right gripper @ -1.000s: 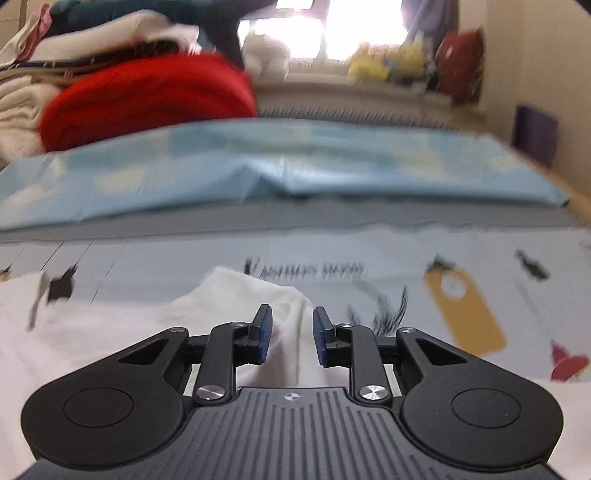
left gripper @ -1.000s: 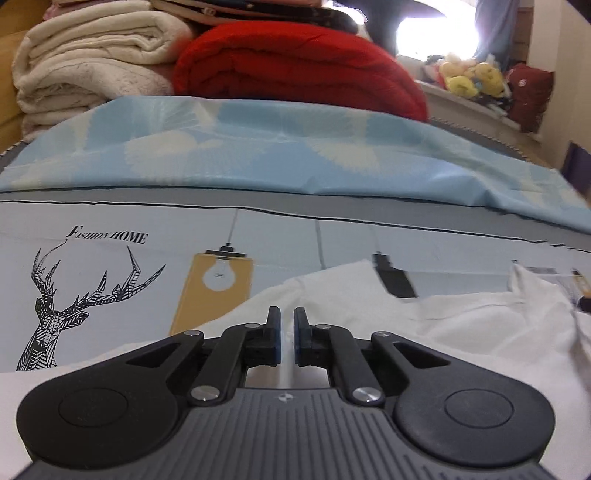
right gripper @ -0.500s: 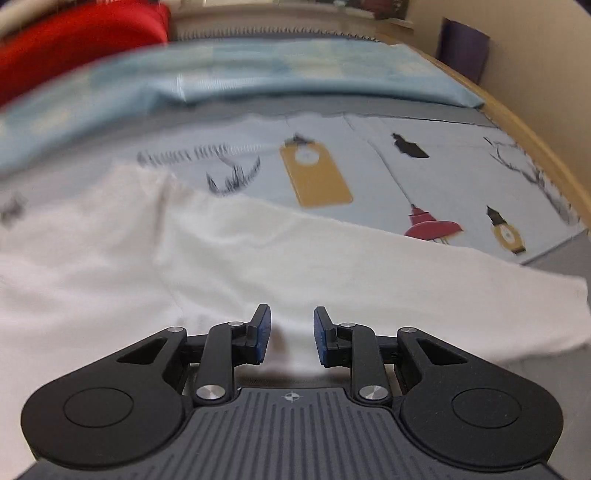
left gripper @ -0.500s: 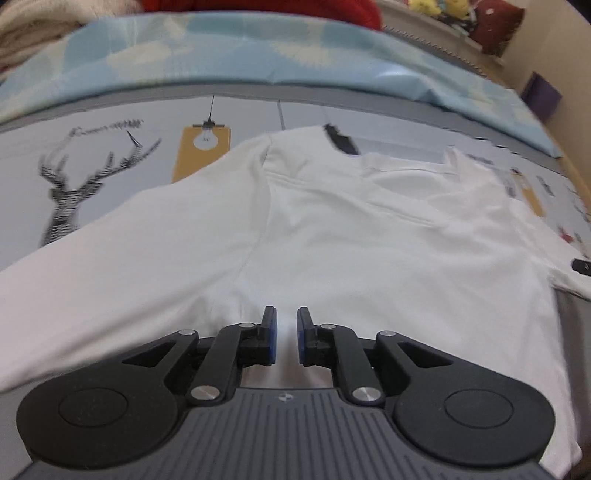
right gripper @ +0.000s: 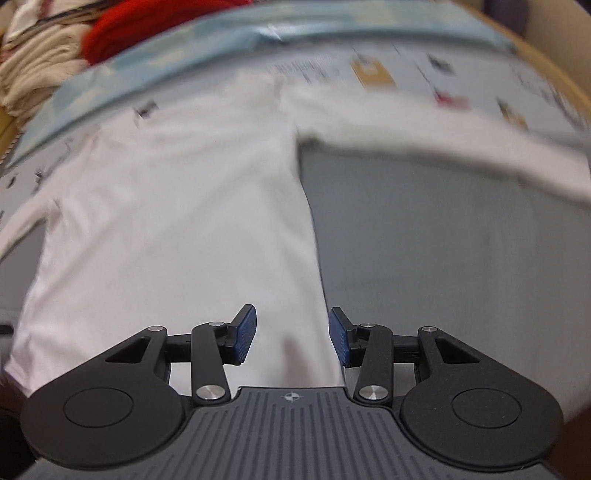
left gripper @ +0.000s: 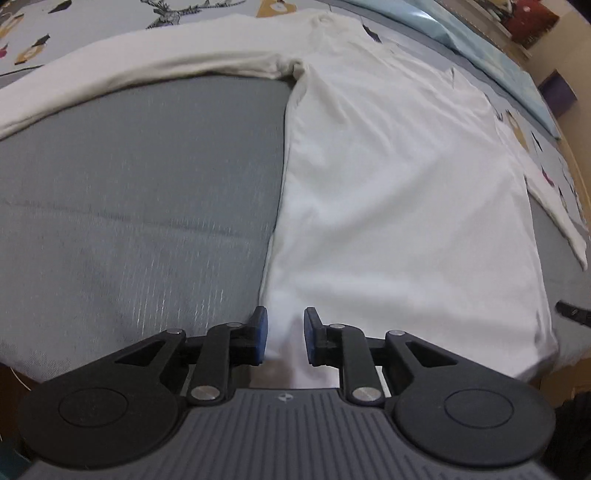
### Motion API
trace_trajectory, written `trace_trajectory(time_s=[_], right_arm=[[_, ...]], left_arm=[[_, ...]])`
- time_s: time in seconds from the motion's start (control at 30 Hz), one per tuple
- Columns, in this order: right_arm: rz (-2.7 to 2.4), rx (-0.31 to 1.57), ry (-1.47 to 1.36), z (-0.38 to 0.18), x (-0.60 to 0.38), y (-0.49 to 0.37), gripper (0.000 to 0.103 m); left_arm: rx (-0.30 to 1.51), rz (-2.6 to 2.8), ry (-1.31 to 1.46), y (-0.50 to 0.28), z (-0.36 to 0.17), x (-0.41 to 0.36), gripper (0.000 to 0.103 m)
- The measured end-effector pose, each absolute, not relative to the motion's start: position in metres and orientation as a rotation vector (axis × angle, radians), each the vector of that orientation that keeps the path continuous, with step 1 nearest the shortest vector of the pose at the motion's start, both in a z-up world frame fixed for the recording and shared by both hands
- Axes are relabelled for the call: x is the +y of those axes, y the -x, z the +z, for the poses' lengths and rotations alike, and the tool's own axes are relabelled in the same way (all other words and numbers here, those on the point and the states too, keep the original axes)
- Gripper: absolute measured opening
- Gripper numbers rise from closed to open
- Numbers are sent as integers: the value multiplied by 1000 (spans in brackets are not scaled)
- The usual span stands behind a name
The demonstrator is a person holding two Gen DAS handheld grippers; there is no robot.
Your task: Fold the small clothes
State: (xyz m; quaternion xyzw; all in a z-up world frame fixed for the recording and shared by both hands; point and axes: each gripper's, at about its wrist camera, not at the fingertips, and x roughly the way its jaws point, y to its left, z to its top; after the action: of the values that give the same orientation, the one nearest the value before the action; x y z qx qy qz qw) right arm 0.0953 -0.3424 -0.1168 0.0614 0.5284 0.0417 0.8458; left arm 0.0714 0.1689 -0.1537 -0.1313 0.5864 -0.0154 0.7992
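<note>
A white long-sleeved shirt (left gripper: 399, 177) lies flat on the bed, collar far, hem near, both sleeves spread sideways. It also shows in the right wrist view (right gripper: 177, 206). My left gripper (left gripper: 282, 336) is open over the hem's left corner, with the shirt's left edge between its fingers. My right gripper (right gripper: 291, 336) is open wider over the hem's right corner, with the shirt's right edge just inside the right finger. Neither holds cloth. The left sleeve (left gripper: 140, 70) and the right sleeve (right gripper: 443, 133) stretch outward.
Grey bedding (left gripper: 140, 192) lies bare beside the shirt on both sides. A printed sheet (right gripper: 406, 70) and a light blue cover (right gripper: 207, 48) lie beyond the collar. A red blanket (right gripper: 147, 26) and cream blankets (right gripper: 33, 70) are piled at the far left. The bed's near edge is under the grippers.
Both grippers have pulled back from the collar and shoulders to the hem at the near edge. Both have opened wider, the right one most.
</note>
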Motion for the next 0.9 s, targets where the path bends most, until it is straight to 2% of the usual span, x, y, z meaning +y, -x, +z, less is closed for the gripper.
trace_trajectory(time_s=[0.03,0.07,0.23,0.27,0.3,0.33,0.37,0.5,0.6,0.67,0.77,0.9], right_arm=[[70,1153,-117,-124,-342,-91,45],[48,1183,-92,-132,-343,-87,45],[3,1249,-65,-153,-349,-76,44],[-3,1253,-74,-155,-353,-75,43],[-2,1246,-87,-154,-354,-73,34],[-2,1239,-103,-152,-356,-72,10],[8,1239,-132,-151,-358,-71,5],[1,1145,-246,-129,-375,-62,4],[-15,1139,-283,-124,-383,-54,4],[-44,1204,-258,-136,-383,-56,5],[-104,1248,-161,-147,-376,-56,13],[-104,1104,-117,-124,-367,-49,18]], left_arm=[[1265,-40,280,-68,-156,171,32],[1286,-44,285,-65,-161,173,33],[1323,-34,263,-56,-169,176,33],[1324,-40,257,-56,-169,175,26],[1324,-47,242,-54,-168,174,18],[1318,-56,224,-52,-167,172,6],[1288,-55,216,-48,-161,171,6],[1167,-57,226,-31,-134,173,6],[1264,-23,177,-30,-151,170,7],[1317,-7,134,-31,-161,167,16],[1235,-22,138,-30,-145,166,21],[1177,-106,158,-26,-134,156,22]])
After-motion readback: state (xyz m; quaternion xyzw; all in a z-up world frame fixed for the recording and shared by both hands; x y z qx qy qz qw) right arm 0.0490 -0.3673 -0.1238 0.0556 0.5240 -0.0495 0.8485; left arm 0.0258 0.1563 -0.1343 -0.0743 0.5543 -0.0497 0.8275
